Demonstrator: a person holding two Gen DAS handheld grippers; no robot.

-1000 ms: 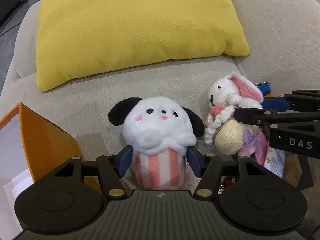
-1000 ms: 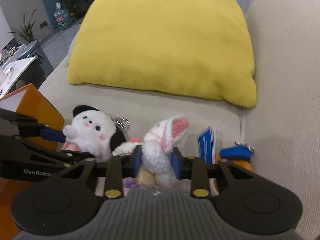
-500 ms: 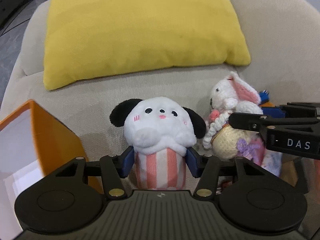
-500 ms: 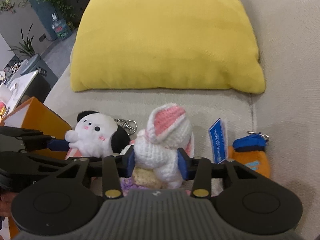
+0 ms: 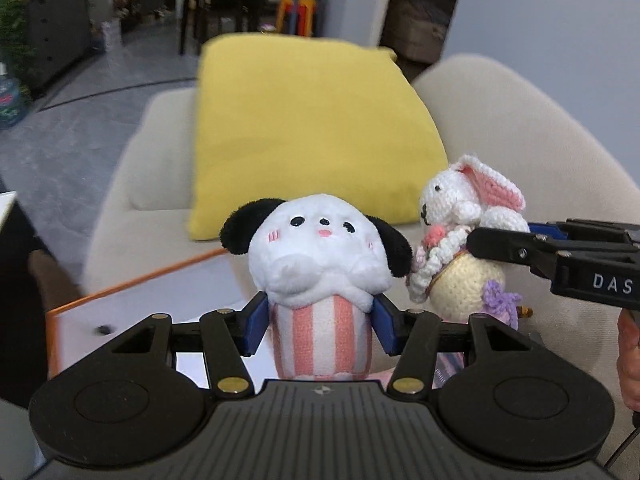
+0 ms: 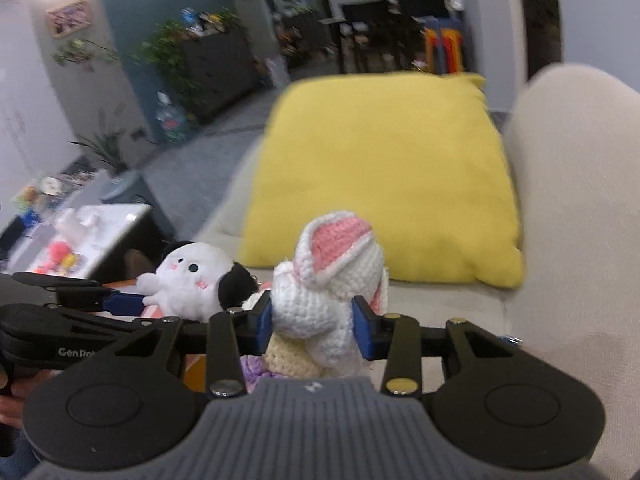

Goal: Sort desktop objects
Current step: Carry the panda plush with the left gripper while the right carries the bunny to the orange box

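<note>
My left gripper (image 5: 320,330) is shut on a white plush dog (image 5: 320,264) with black ears and a pink-striped body, held up in the air. My right gripper (image 6: 314,326) is shut on a white crocheted bunny (image 6: 332,280) with pink ears and a cream body, also lifted. The bunny (image 5: 464,240) hangs just right of the dog in the left wrist view, and the dog (image 6: 192,280) shows left of the bunny in the right wrist view. An orange box with a white inside (image 5: 132,304) lies below and left of the dog.
A yellow cushion (image 5: 312,132) leans on the beige sofa (image 5: 516,136) ahead. A low white table with small items (image 6: 76,232) stands to the left. Floor, plants and dark furniture lie behind.
Both grippers have lifted their toys off the sofa seat and tilted up, so the room behind shows. The blue tag and orange keychain have dropped out of view.
</note>
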